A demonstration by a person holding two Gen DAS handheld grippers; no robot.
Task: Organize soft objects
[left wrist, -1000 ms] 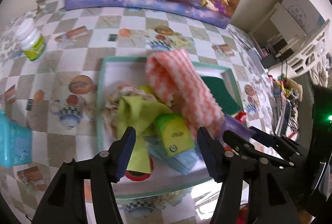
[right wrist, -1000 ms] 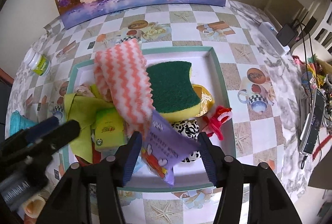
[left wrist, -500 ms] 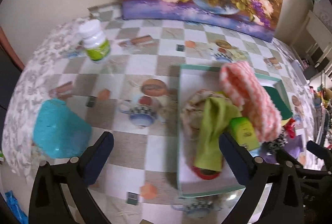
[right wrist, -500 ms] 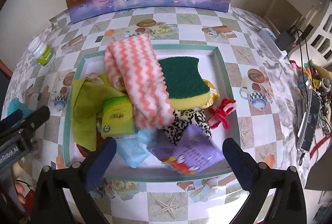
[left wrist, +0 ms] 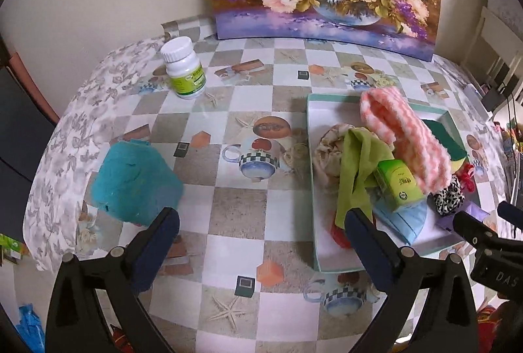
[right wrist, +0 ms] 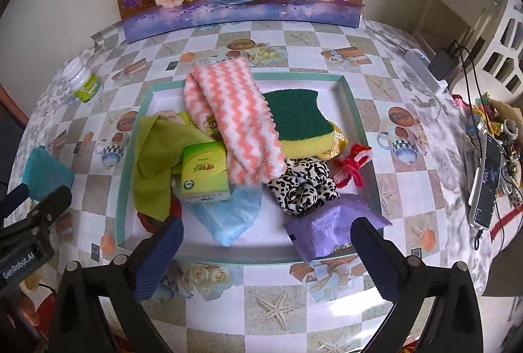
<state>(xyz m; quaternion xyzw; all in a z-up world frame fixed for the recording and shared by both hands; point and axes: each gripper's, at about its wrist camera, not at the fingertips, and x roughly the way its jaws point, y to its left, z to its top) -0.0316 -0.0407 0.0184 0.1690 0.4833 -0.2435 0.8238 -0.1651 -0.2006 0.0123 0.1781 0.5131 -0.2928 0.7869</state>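
Soft objects, piled in a shallow teal-rimmed white tray [right wrist: 354, 111] on my table [right wrist: 327, 35]: pink-and-white zigzag fleece cloth [right wrist: 235, 120] across the top, overlapping a green-and-yellow sponge [right wrist: 299, 120]; lime-green cloth [right wrist: 153, 156]; green tissue pack [right wrist: 204, 173]; leopard-print scrunchie [right wrist: 302, 184]; purple wipes packet [right wrist: 330, 228] overhanging the near rim. Crumpled teal cloth [left wrist: 134, 183] lies apart, left of the tray. My left tongs [left wrist: 258, 241] and right tongs [right wrist: 266, 246] both gape wide, holding nothing.

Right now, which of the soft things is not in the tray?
The teal cloth. It lies alone on the table, left of the tray; the other soft things are piled inside it.
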